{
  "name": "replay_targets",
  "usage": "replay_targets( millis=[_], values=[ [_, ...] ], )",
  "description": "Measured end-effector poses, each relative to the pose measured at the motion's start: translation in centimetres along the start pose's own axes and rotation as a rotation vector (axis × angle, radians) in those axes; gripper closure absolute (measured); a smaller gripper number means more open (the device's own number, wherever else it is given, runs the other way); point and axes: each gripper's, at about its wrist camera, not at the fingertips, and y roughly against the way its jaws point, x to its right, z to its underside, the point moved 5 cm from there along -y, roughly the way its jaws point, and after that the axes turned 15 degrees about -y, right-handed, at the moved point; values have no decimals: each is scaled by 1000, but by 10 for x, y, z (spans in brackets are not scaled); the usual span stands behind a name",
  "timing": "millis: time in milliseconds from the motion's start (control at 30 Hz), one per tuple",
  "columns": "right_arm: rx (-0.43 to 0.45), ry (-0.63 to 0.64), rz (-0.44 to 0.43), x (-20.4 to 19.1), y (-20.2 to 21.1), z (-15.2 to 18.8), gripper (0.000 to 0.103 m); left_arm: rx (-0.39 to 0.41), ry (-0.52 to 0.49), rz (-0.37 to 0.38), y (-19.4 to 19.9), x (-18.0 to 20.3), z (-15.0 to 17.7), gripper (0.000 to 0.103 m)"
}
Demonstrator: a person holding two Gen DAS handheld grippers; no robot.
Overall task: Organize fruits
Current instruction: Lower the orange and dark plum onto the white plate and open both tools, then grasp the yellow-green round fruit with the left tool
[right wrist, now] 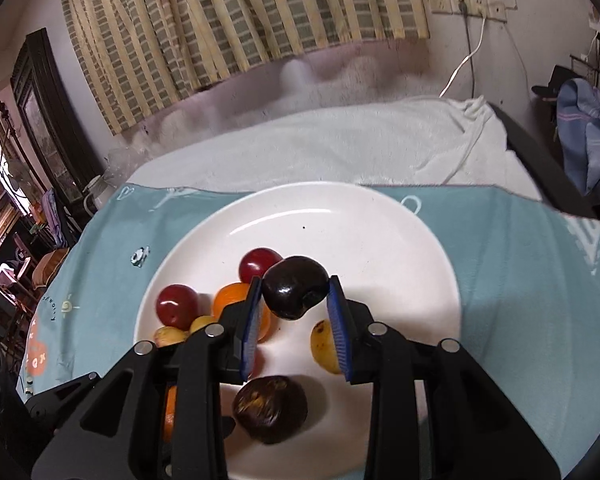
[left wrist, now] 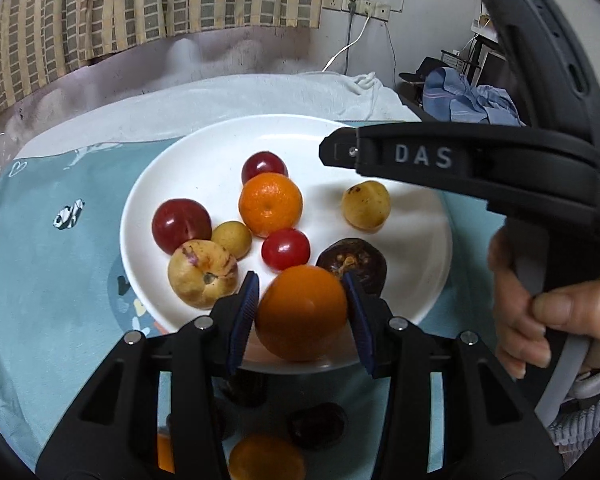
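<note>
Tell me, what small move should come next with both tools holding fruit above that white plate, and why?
Probably lower the left tool a little and open it, so its orange settles on the white plate near the front rim. It already hangs over bare plate, while the right tool grips a dark fruit above the middle; releasing one at a time seems safer.

Left wrist cam: close, angled down over near rim of round white plate (left wrist: pixel 148 184), facing striped curtain (left wrist: pixel 100 12). Right wrist cam: higher, same heading, close. Shared: plate, teal printed cloth (right wrist: pixel 512 264), white towel (right wrist: pixel 320 148), curtain, wall sockets (right wrist: pixel 468 4).
</note>
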Motion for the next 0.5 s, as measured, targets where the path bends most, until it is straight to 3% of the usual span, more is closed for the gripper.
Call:
replay_targets(
  millis=[67, 133, 200, 367, 500],
  values=[
    [-14, -22, -12, 5, -2, -2, 69, 3, 6, -2, -2, -3, 0, 54],
    [-18, -41, -32, 8, 2, -4, 65, 9, 17, 8, -1, -4, -1, 42],
    [6, -62, -49, 9, 13, -7, 50, 21, 14, -3, 5, -5, -2, 41],
    [60, -67, -96, -5, 54, -14, 49, 75, 28, -49, 41, -15, -1, 40],
    [89, -41, -123, -22, 98, 0, 42, 111, 79, -114, 83, -36, 16, 38]
  ],
)
